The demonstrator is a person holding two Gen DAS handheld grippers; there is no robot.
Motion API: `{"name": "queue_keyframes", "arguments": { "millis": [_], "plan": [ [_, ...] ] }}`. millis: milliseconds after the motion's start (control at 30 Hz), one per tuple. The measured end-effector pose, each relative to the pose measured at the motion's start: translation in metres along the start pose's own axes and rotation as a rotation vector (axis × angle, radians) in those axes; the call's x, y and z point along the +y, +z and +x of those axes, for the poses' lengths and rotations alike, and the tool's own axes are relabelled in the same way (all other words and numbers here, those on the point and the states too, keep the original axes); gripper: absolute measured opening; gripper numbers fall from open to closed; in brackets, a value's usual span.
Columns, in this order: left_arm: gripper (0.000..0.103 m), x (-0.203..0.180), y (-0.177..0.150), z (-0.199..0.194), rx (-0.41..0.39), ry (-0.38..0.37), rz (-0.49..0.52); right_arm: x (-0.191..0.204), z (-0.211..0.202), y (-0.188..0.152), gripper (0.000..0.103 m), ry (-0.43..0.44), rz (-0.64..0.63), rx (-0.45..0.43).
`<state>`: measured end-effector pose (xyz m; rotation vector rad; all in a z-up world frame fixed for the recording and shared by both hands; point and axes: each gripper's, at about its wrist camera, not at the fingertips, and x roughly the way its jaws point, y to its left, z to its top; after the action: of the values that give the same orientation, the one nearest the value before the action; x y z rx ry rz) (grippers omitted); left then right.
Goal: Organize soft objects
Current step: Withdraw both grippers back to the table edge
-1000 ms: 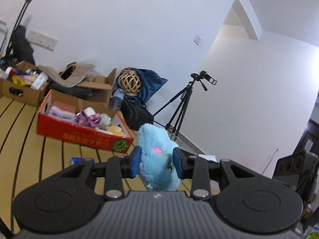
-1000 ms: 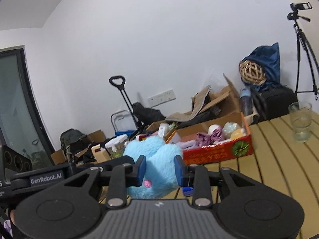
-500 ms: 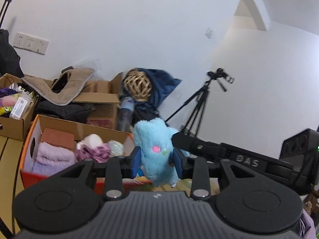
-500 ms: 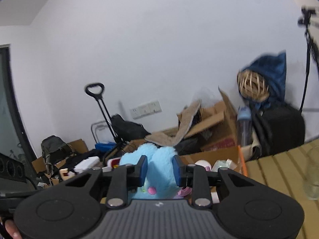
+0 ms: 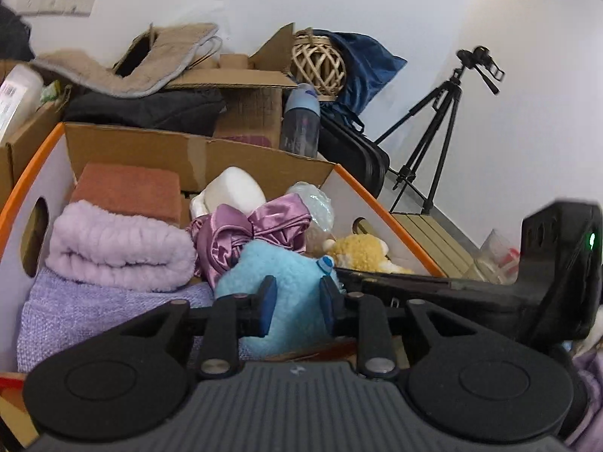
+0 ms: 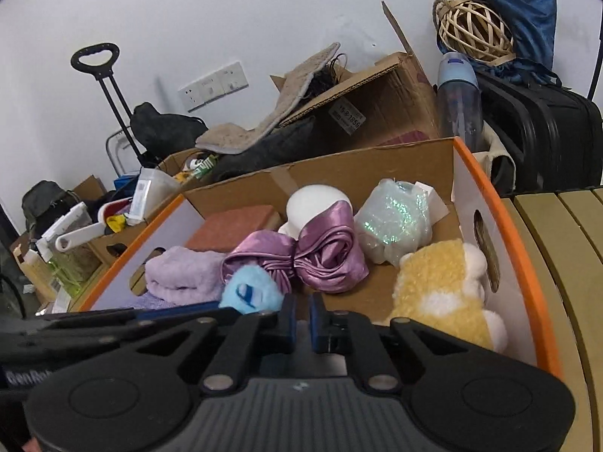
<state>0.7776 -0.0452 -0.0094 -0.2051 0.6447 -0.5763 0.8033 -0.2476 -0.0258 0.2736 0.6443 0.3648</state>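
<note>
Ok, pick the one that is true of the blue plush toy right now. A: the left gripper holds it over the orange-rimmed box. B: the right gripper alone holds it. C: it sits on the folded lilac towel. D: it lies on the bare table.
A: the blue plush toy sits between the left gripper pads, above the orange-rimmed box; the right gripper is shut and empty.

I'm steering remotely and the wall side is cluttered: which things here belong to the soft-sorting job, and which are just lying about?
Job:
- blue plush, between the closing left gripper pads
- right gripper, shut, empty
- orange-rimmed box
- lilac towel, satin bow, yellow plush

Lying about:
- tripod
- wicker ball
- water bottle
- black suitcase
</note>
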Motion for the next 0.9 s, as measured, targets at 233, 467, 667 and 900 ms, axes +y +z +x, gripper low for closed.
{"name": "queue_keyframes", "arguments": {
  "millis": [233, 467, 667, 900],
  "plan": [
    [0.047, -0.010, -0.001, 0.007, 0.036, 0.069, 0.003, -0.001, -0.038, 0.012, 0.013, -0.057, 0.005, -0.064],
    [0.048, -0.029, 0.006, -0.095, -0.040, 0.122, 0.041, 0.016, -0.131, 0.025, 0.029, -0.100, -0.066, -0.123],
    [0.051, -0.053, 0.004, -0.202, -0.135, 0.205, 0.074, 0.042, -0.209, 0.021, 0.037, -0.087, -0.136, -0.104],
    [0.058, -0.085, -0.037, -0.306, -0.253, 0.292, 0.061, 0.083, -0.292, -0.007, 0.045, -0.051, -0.176, -0.175]
  ]
}}
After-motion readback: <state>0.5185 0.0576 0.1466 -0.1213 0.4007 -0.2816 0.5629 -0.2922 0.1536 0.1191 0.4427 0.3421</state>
